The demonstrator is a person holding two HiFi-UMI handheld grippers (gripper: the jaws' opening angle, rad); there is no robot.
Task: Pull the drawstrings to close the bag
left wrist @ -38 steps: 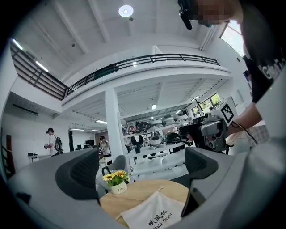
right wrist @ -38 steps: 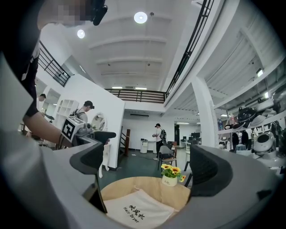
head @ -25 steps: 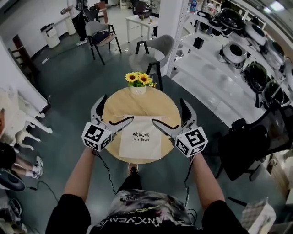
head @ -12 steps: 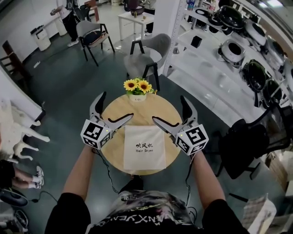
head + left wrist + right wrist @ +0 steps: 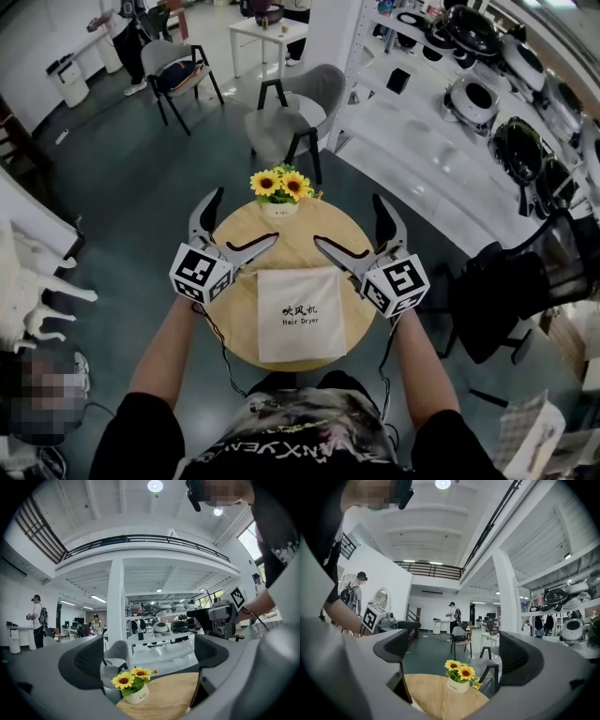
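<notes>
I hold my left gripper [image 5: 244, 216] and my right gripper [image 5: 347, 220] side by side above the table [image 5: 292, 246], both with jaws spread wide and nothing between them. Neither touches anything. The bag [image 5: 300, 314] lies flat on the wood between the two grippers and back from their tips, towards my body. Its printed side faces up and its top edge is about level with the marker cubes. I cannot make out its drawstrings.

Along my left gripper [image 5: 150, 653], the open gap frames the flowers [image 5: 131, 684] in their white pot, ahead of the tips and slightly left, standing on the table's [image 5: 173, 693] far part. My right gripper [image 5: 220, 616] shows off to the right, level with this one.

Along my right gripper [image 5: 454, 656], the same flowers [image 5: 460, 674] stand ahead, about centred between the jaws. The table [image 5: 431, 691] lies below the tips, and my left gripper [image 5: 379, 616] is off to the left.

Beyond the flowers [image 5: 279, 186], well past both tips, stands a grey chair [image 5: 286, 112]. Shelves [image 5: 469, 103] of appliances run off to the right of my right gripper.
</notes>
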